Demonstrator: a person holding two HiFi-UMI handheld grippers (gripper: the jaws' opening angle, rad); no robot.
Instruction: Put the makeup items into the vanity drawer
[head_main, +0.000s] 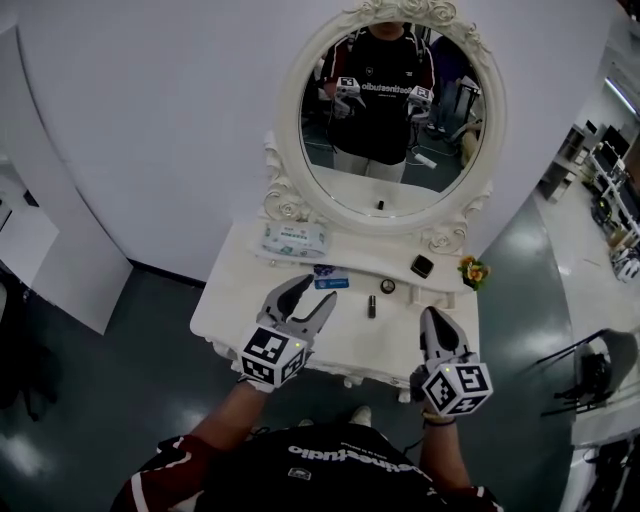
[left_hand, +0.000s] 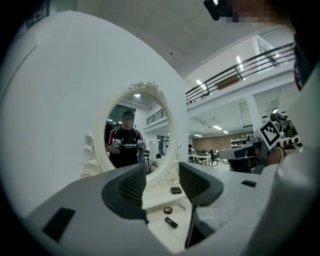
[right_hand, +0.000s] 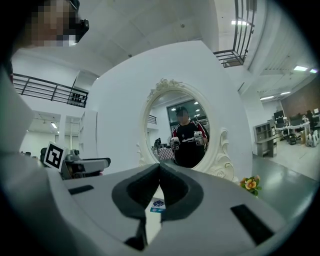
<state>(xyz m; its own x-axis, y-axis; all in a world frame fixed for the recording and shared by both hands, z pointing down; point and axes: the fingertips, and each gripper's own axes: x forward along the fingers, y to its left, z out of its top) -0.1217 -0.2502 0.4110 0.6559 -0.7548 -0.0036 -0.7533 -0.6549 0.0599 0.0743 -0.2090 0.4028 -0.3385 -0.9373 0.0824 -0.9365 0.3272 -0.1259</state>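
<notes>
On the white vanity top (head_main: 300, 325) lie a dark lipstick tube (head_main: 371, 306), a small round compact (head_main: 387, 286) and a black square case (head_main: 422, 266). The same tube (left_hand: 171, 222), round compact (left_hand: 168, 210) and black case (left_hand: 175, 190) show past the left jaws. My left gripper (head_main: 315, 297) is open and empty, above the top's left half. My right gripper (head_main: 432, 317) hovers over the right half, shut with nothing in it. No drawer front shows in any view.
A white oval mirror (head_main: 398, 110) stands at the vanity's back. A pack of wipes (head_main: 293, 240) and a small blue card (head_main: 331, 277) lie on the left side. A little flower posy (head_main: 473, 270) sits at the right end. Grey floor surrounds the vanity.
</notes>
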